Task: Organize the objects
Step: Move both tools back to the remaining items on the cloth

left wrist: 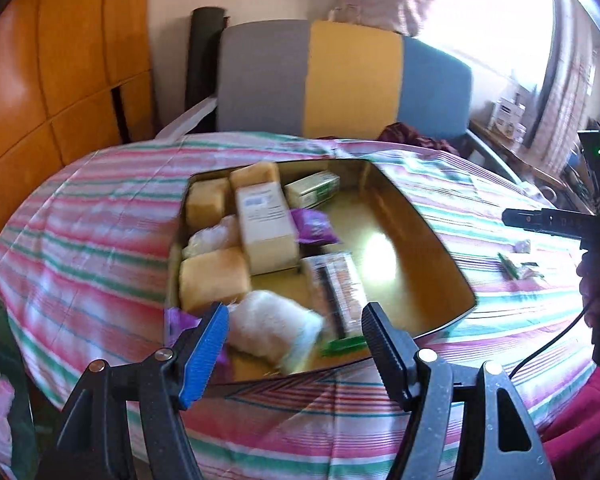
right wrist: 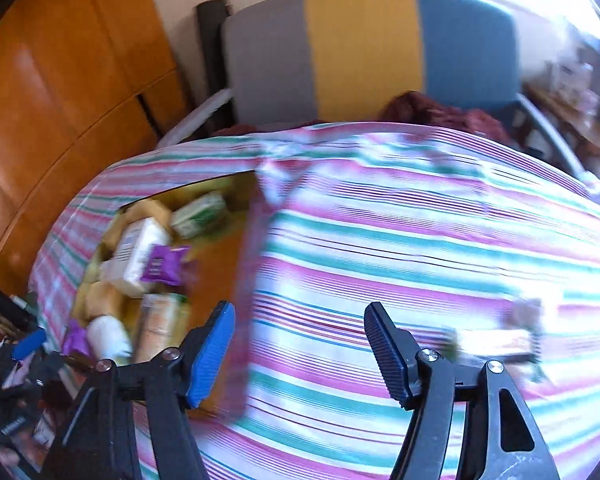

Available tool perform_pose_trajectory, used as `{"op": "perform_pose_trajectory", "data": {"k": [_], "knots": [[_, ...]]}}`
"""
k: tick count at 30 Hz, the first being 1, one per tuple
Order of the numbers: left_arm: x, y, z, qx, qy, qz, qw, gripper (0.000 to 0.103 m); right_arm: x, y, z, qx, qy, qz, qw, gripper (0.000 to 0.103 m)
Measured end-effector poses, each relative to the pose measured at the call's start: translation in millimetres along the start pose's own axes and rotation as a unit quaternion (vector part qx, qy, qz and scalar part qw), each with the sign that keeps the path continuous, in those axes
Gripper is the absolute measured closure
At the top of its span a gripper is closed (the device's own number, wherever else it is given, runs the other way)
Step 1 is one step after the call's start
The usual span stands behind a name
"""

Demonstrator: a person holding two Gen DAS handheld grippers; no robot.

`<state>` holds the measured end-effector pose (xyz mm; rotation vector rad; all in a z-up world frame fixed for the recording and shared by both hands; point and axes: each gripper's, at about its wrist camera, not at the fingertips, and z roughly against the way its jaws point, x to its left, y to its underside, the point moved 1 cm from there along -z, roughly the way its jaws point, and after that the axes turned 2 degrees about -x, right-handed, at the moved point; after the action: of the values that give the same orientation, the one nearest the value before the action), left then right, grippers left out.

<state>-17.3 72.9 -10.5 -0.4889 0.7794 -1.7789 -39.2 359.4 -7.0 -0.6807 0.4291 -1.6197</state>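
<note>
A gold metal tin sits on the striped tablecloth and holds several packets: tan cakes, a cream box, a purple packet, a green-white box, a white wrapped packet and a long striped packet. My left gripper is open just above the tin's near end, with the white packet between its jaws but not held. My right gripper is open and empty over the bare cloth, right of the tin. A blurred small packet lies to its right.
A chair with grey, yellow and blue back stands behind the table. Orange wooden panels fill the left. Small wrappers lie on the cloth at the right, near the right gripper's body. Dark red cloth lies on the chair.
</note>
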Motion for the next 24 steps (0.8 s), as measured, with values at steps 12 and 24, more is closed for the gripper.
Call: {"op": "perform_pose_trajectory", "data": {"k": [12, 24], "knots": [[-82.2, -13.7, -3.2, -0.005, 0.041, -0.098, 0.9943, 0.033, -158.5, 27.2, 39.8, -0.032, 0.121, -0.142, 0.982, 0.03], [-176.3, -22.1, -32.4, 0.016, 0.096, -0.177, 0.9795, 0.033, -238.3, 60.3, 46.6, -0.048, 0.137, -0.308, 0.94, 0.029]]}}
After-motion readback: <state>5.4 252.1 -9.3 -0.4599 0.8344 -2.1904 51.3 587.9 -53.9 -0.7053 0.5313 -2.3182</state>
